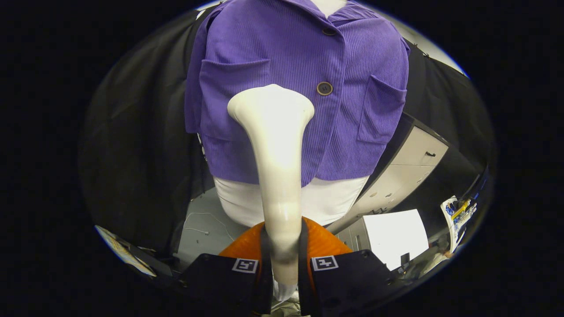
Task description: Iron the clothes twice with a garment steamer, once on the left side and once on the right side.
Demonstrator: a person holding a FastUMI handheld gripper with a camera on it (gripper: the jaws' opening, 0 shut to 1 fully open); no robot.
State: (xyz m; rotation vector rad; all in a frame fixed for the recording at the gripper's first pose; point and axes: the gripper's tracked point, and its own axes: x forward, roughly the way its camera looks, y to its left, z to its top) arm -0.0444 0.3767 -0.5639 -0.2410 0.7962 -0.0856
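**Steamer head up against the purple shirt**

The white garment steamer (276, 176) stands upright between the fingers (264, 264), which are closed on its handle from both sides, one pressing on each flank just above the two square markers. Its neck rises ahead of them and flares into a wide, rounded head. That head sits in front of the purple ribbed shirt (291, 57), over the wearer's right half of the front, just below the chest pocket (233, 83) there and beside the middle button (324, 88) of the placket. Whether the head actually touches the cloth I cannot tell from this angle.

The shirt hangs on a white mannequin torso (335, 200), whose bare lower part shows under the hem. A second pocket (379, 110) sits on the other half of the front, and another button (328, 31) lies higher up near the collar.

Beyond the mannequin, to one side, stands a grey cabinet (410, 167) with drawer fronts, and near it a bright white panel (396, 233). Dark cloth hangs behind everything, and a thin cable (207, 220) trails over the grey floor.
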